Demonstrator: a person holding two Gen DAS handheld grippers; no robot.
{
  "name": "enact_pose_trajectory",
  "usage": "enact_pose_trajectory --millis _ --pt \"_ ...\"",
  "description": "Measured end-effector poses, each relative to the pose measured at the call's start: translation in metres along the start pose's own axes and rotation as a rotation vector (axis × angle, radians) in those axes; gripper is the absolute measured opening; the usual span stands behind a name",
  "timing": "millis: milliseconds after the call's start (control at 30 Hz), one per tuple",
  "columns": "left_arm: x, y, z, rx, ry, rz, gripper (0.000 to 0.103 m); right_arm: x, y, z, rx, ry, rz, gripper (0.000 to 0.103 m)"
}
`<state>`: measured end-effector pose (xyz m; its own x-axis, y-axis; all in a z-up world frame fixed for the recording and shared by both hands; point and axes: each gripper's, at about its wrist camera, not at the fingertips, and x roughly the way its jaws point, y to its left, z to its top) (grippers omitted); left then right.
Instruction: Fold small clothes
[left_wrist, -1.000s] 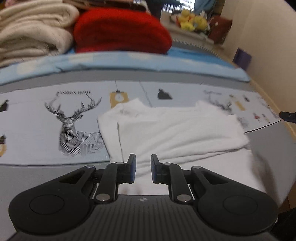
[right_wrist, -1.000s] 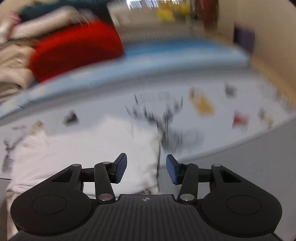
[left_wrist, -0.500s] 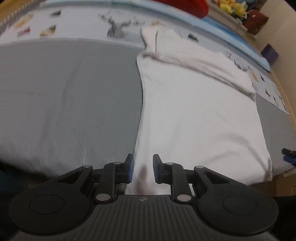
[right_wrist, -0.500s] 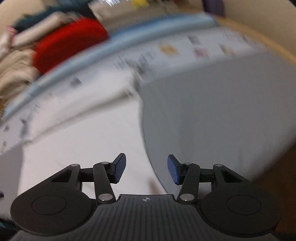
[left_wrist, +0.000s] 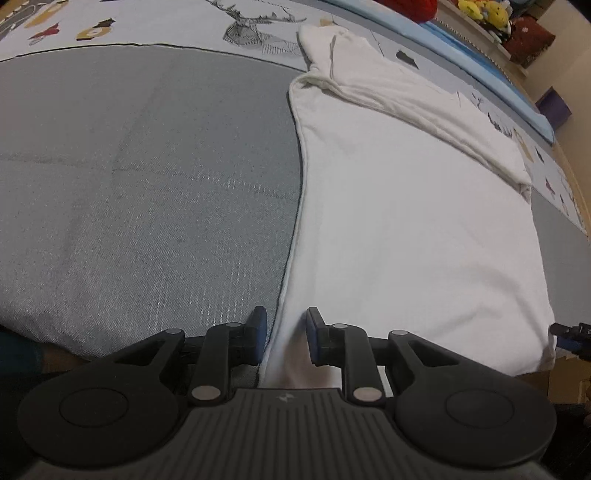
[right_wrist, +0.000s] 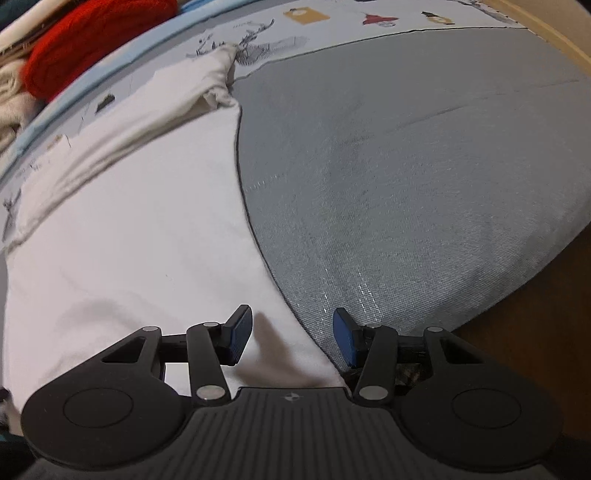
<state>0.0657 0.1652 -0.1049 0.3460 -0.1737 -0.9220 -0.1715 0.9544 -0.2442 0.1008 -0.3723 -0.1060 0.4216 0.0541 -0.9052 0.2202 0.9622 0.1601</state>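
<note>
A white garment (left_wrist: 406, 206) lies flat on the grey bed cover (left_wrist: 147, 184), its far part folded back over itself. My left gripper (left_wrist: 283, 338) is open, its jaws straddling the garment's near left corner at the bed's front edge. In the right wrist view the same garment (right_wrist: 129, 240) fills the left half. My right gripper (right_wrist: 291, 339) is open wide around the garment's near right corner. The tip of the right gripper (left_wrist: 570, 334) shows at the right edge of the left wrist view.
A pale printed sheet with a deer drawing (left_wrist: 258, 26) covers the far part of the bed. A red knit item (right_wrist: 88, 40) and cream folded clothes (right_wrist: 11, 85) are stacked behind. Plush toys (left_wrist: 476, 11) sit far right. The bed's front edge drops to a brown floor (right_wrist: 535, 332).
Both grippers have pulled back from the far fold to the garment's near edge and lowered to its two near corners. Both stay open.
</note>
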Motion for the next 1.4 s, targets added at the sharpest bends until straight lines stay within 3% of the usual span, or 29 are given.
enact_pose_trajectory --millis 133,433,533,567,600,733,800,967,1267,1400 --pt "0.002 -0.009 -0.005 0.075 0.021 0.03 0.025 0.006 0.006 -0.002 -0.055 0.006 -0.019 0.052" --pt "0.001 -0.011 -0.013 0.105 0.022 0.045 0.025 0.004 0.009 -0.007 -0.088 -0.006 -0.04 0.047" --pt "0.004 -0.014 -0.014 0.122 0.016 0.052 0.023 0.003 0.008 -0.009 -0.09 -0.013 -0.034 0.028" --pt "0.004 -0.015 -0.014 0.126 0.01 0.05 0.018 0.003 0.008 -0.009 -0.085 -0.012 -0.022 0.015" --pt "0.002 -0.016 -0.013 0.128 -0.002 0.042 0.005 0.002 0.008 -0.009 -0.075 -0.007 0.006 0.003" --pt "-0.015 -0.016 -0.007 0.108 -0.085 0.003 0.005 -0.013 0.008 -0.008 -0.061 -0.056 0.09 0.003" --pt "-0.018 -0.014 -0.006 0.09 -0.087 -0.003 0.006 -0.018 0.005 -0.007 -0.042 -0.074 0.126 0.003" --pt "0.001 -0.013 -0.013 0.097 0.036 0.02 0.011 0.0 -0.004 -0.012 -0.012 0.031 0.06 0.006" --pt "-0.002 -0.012 -0.018 0.091 0.054 0.031 0.014 -0.001 -0.002 -0.011 -0.056 0.048 0.042 0.009" --pt "-0.001 -0.011 -0.021 0.1 0.059 0.038 0.015 -0.002 0.002 -0.012 -0.091 0.067 0.037 0.017"
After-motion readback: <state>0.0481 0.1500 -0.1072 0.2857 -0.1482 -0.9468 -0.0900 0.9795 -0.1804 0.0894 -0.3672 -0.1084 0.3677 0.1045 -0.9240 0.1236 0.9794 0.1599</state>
